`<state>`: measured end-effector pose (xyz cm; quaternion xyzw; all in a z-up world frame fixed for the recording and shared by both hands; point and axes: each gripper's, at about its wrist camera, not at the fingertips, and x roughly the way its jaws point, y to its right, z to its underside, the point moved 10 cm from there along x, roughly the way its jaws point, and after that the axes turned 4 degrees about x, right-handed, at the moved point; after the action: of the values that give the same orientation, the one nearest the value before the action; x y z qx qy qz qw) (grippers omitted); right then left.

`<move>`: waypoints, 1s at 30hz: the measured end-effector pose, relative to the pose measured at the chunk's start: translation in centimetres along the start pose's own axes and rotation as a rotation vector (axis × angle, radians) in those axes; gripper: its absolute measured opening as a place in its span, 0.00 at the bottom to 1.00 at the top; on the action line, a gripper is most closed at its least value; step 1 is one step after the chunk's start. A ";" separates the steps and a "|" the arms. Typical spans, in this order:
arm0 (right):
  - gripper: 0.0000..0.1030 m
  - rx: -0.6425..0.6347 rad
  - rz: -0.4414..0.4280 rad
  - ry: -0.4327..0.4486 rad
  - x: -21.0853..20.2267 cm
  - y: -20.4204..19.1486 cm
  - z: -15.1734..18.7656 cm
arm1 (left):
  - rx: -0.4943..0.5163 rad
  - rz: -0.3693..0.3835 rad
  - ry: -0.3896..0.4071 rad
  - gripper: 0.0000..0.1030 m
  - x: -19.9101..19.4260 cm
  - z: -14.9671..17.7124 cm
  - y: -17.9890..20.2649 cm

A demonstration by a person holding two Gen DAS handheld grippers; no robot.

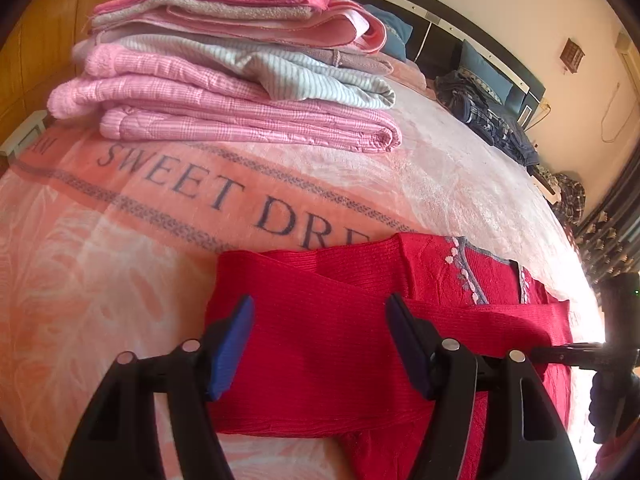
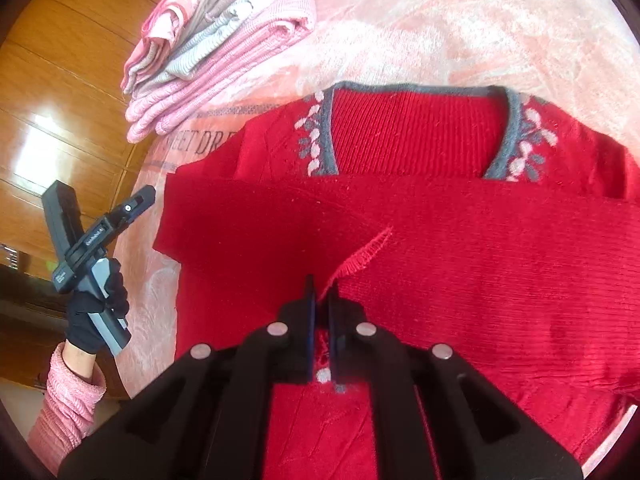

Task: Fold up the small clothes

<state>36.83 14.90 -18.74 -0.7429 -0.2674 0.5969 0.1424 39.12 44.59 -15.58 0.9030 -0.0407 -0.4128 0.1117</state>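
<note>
1. The red sweater point(image 2: 440, 240) lies flat on the bed, spread over the pink blanket point(image 2: 420, 32), with both sleeves folded across its chest and its grey collar with pale leaf stitching at the far end.
2. The right hand-held gripper point(image 2: 322, 304) is low over the sweater's near part, its jaws closed down to a thin slit with a ridge of red knit pinched between them.
3. The left hand-held gripper point(image 1: 320, 340) hangs above the folded sleeve with its blue-padded jaws spread wide and nothing between them.
4. Only the right wrist view takes in the whole neckline, the overlock seam on the crossed sleeve, and the person's black-gloved left hand point(image 2: 96, 312) with a pink knit cuff, holding the other tool off the bed's edge over the wooden floor point(image 2: 60, 120).
5. Only the left wrist view reads the blanket's "SWEET DRE…" lettering, partly covered by the sweater, and the room beyond.
6. A stack of folded clothes point(image 1: 224, 76), pink checked, grey striped and pink fleece pieces, sits on the blanket well apart from the sweater, toward the far left.
7. Farther back, a heap of dark plaid clothing point(image 1: 480, 116) lies near blue pillows point(image 1: 480, 68) against the dark headboard point(image 1: 440, 20).
8. From the left wrist view, its own black jaw arms hide the sweater's near hem.
</note>
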 end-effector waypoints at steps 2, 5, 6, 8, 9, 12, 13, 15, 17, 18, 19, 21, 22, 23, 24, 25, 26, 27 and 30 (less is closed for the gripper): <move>0.03 0.011 0.009 0.055 -2.7 1.2 -0.7 | 0.018 -0.004 -0.012 0.66 0.3 0.2 0.4; 0.03 0.049 0.040 0.139 -7.2 4.4 -1.7 | 0.054 -0.007 -0.038 0.66 0.9 1.1 1.5; 0.03 0.063 0.062 0.162 -8.5 5.7 -1.9 | 0.066 -0.006 -0.045 0.67 1.2 1.3 2.0; 0.03 0.107 0.097 0.187 -10.2 8.4 -2.0 | 0.101 -0.021 -0.066 0.67 1.8 1.9 3.0; 0.03 0.131 0.111 0.190 -10.8 9.8 -1.8 | 0.119 -0.030 -0.077 0.67 2.1 2.2 3.5; 0.03 0.190 0.138 0.175 -10.6 13.2 -1.0 | 0.179 -0.055 -0.120 0.68 3.6 3.4 4.9; 0.03 0.208 0.146 0.163 -10.0 14.1 -0.5 | 0.199 -0.064 -0.142 0.68 4.2 4.0 5.3; 0.03 0.216 0.171 0.124 -8.4 15.4 0.2 | 0.223 -0.088 -0.189 0.68 5.5 5.3 5.7; 0.06 0.207 0.212 0.081 -6.7 16.2 1.1 | 0.223 -0.101 -0.182 0.70 5.9 5.6 5.8; 0.11 0.200 0.240 0.065 -6.1 16.5 1.5 | 0.221 -0.102 -0.181 0.70 5.9 5.6 5.8; 0.11 0.195 0.246 0.068 -6.0 16.4 1.6 | 0.217 -0.099 -0.185 0.70 5.9 5.5 5.8; 0.12 0.184 0.262 0.085 -6.8 16.0 1.3 | 0.207 -0.087 -0.157 0.70 5.1 4.6 6.1; 0.12 0.172 0.266 0.109 -7.6 15.6 1.0 | 0.207 -0.072 -0.136 0.70 4.6 4.1 6.5; 0.12 0.158 0.263 0.136 -8.3 15.1 0.6 | 0.210 -0.053 -0.120 0.70 4.2 3.7 7.0; 0.12 0.149 0.255 0.155 -8.9 14.5 0.2 | 0.213 -0.036 -0.111 0.70 3.9 3.4 7.5; 0.12 0.139 0.243 0.168 -9.3 14.0 -0.1 | 0.216 -0.024 -0.107 0.70 3.8 3.3 8.0; 0.12 0.128 0.227 0.172 -9.4 13.4 -0.2 | 0.215 -0.014 -0.106 0.70 3.8 3.2 8.3; 0.12 0.124 0.223 0.172 -9.2 13.1 -0.4 | 0.213 -0.003 -0.111 0.70 3.9 3.2 8.7; 0.13 0.100 0.229 0.137 -7.7 12.7 -0.2 | 0.232 -0.016 -0.130 0.70 4.7 3.9 9.0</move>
<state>38.77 0.16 -19.21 -0.7994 -0.1406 0.5699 0.1283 39.41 34.42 -19.41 0.8814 -0.0880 -0.4641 0.0006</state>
